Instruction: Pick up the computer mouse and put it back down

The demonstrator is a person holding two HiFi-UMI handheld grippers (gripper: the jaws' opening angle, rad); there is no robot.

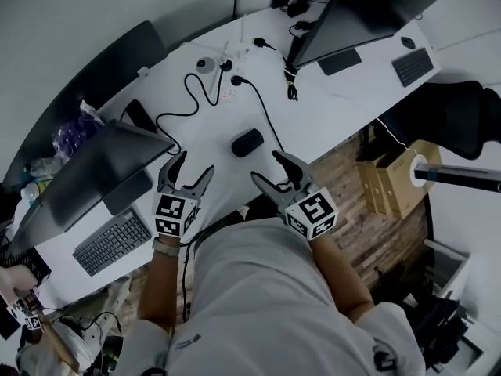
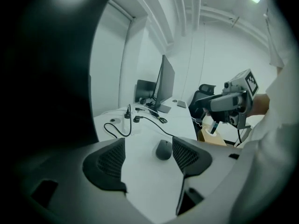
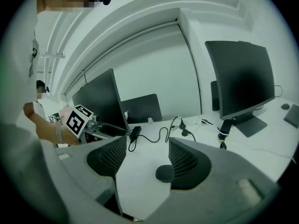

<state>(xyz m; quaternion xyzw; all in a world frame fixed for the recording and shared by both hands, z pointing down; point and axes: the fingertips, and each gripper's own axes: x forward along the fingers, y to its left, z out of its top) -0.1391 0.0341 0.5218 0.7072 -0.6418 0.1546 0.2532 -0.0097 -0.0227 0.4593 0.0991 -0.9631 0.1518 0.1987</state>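
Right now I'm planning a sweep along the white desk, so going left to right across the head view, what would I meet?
Dark grey keyboard → left gripper → black oval computer mouse → big dark tilted monitor.
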